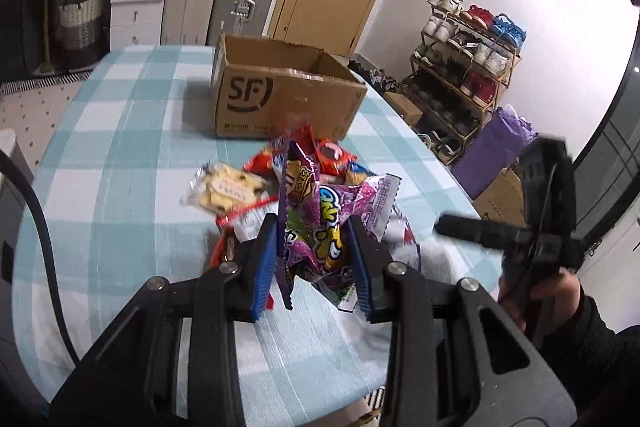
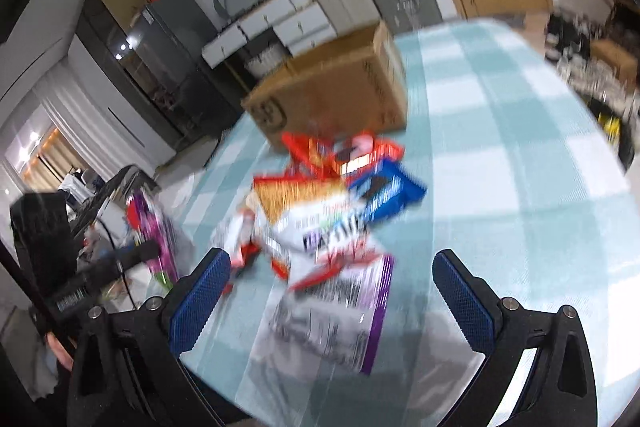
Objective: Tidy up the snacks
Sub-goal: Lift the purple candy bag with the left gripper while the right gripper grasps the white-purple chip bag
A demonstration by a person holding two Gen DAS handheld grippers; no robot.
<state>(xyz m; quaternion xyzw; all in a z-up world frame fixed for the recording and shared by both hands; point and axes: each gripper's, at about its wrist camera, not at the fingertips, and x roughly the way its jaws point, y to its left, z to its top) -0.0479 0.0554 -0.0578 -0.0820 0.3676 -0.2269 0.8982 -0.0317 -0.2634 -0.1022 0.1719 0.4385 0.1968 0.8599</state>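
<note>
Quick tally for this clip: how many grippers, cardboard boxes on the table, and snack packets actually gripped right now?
Grippers: 2, the left gripper and the right gripper.
Cardboard boxes on the table: 1, the SF box.
Snack packets gripped: 1, the purple packet in the left gripper; the right one is open over the snack pile.
Total: 4.
</note>
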